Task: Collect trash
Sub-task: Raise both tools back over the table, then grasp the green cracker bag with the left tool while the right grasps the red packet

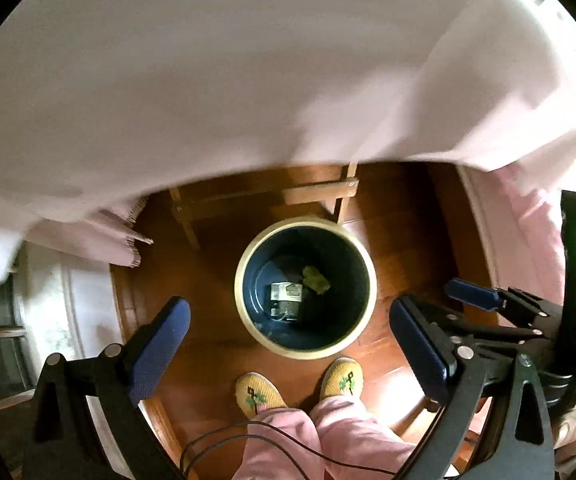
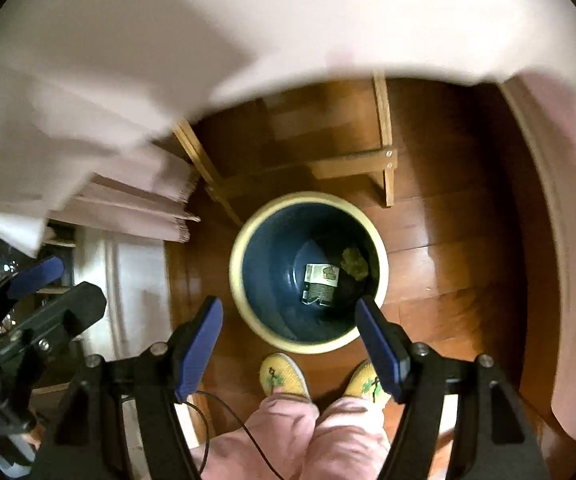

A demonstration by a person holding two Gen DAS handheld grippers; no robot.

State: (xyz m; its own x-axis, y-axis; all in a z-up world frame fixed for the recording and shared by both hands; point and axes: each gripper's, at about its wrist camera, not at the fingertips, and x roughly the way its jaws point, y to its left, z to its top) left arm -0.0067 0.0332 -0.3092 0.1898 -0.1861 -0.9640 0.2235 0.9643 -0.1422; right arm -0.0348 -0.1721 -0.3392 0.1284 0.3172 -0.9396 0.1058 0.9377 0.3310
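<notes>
Trash sits at the bottom of the bin [image 1: 306,288], which fills the centre of the left wrist view: a printed carton [image 1: 286,300] lies flat on the dark blue floor of the bin, with a crumpled olive-green wad [image 1: 316,279] touching its upper right corner. We hold the left gripper [image 1: 290,344] above the bin's mouth with its jaws spread wide and nothing between them, which we read as the stance just after a drop, or of simply looking down into the bin. The bin stands on the wooden floor [image 1: 408,248] directly in front of our slippers [image 1: 300,386], near enough that anything we let go falls straight in. A pale pink tablecloth [image 1: 247,60] hangs across the upper half of the frame, and a wooden frame [image 1: 320,194] shows beneath its edge, just behind the bin. At the right edge we see part of the right gripper [image 1: 484,300].

From the right wrist view the bin [image 2: 308,272] again sits at centre, the carton [image 2: 320,284] and green wad [image 2: 354,264] low inside it. Our right gripper [image 2: 288,344] is also wide apart and empty, its blue pads framing the near rim. The left gripper [image 2: 35,276] appears at the lower left. No loose rubbish shows on the floor [image 2: 448,220] in either view, so we judge that any remaining pieces lie out of sight, perhaps on the table.
</notes>
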